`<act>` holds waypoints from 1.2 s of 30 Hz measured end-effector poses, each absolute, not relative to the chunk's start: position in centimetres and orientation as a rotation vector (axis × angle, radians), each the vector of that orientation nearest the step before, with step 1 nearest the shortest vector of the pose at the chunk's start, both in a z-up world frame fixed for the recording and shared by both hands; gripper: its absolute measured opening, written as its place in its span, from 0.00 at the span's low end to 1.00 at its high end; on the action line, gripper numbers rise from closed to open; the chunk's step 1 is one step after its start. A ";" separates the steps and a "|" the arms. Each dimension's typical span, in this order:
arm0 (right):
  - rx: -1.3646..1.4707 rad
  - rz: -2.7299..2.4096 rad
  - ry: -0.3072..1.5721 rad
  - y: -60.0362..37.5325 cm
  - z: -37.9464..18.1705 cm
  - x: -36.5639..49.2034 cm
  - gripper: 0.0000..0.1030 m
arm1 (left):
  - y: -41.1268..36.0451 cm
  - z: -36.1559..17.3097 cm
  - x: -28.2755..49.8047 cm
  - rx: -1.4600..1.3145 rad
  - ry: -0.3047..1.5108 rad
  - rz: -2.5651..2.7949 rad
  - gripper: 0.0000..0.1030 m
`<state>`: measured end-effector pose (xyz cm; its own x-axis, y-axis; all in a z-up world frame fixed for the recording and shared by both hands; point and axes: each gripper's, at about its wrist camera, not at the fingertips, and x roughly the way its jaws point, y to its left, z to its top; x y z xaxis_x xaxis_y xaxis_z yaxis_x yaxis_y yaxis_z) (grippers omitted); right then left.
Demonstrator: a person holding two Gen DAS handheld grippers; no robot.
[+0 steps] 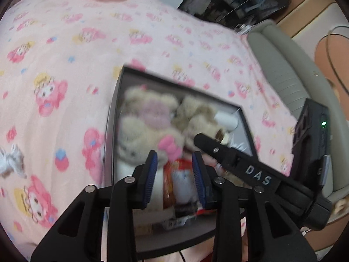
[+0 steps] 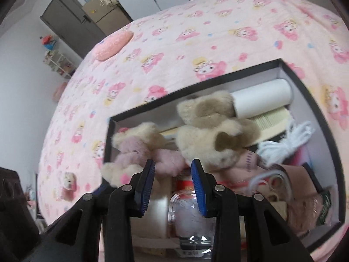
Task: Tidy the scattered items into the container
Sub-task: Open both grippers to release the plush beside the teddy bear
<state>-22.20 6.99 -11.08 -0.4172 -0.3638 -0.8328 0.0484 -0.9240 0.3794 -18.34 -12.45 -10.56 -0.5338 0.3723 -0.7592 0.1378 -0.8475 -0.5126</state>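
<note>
Left wrist view: both grippers over a full box [image 1: 113, 118] on a pink bedspread [image 1: 65, 65].

Left gripper [image 1: 174, 174] jaws parted with nothing pinched, above a red packet [image 1: 172, 181] lying in the box. Right gripper [image 2: 173, 179] jaws likewise parted and empty, over a clear lidded tub [image 2: 187, 214] in the box. Inside too: two plush bears [image 2: 207, 139], one in pink [image 2: 135, 150], a white roll [image 2: 261, 100], a comb [image 2: 270, 120], white cord [image 2: 283, 142]. Small plush [image 2: 68, 181] out on the bedspread, well apart from the box; pink cushion [image 2: 113, 45] farther up. Right gripper's body across the box's near corner in the left view.
</note>
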 end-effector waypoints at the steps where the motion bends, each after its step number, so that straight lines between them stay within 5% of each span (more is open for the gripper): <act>1: 1.550 -2.412 -0.443 7.1 -11.3 -22.1 0.30 | -12.1 -11.0 -18.4 -1.458 -0.791 2.496 0.28; 14: 1.573 -2.474 -0.492 8.6 -11.8 -23.7 0.30 | -10.1 -12.4 -22.1 -1.581 -0.553 2.563 0.28; 17: 1.534 -2.529 -0.495 9.2 -11.3 -23.1 0.30 | -10.7 -12.3 -21.7 -1.551 -0.629 2.539 0.28; 28: 1.556 -2.636 -0.225 8.8 -10.4 -22.9 0.30 | -10.8 -10.6 -20.4 -1.556 -0.640 2.527 0.28; 36: 1.564 -2.402 -0.498 11.0 -11.9 -23.3 0.30 | -10.6 -11.9 -21.4 -1.583 -0.613 2.517 0.20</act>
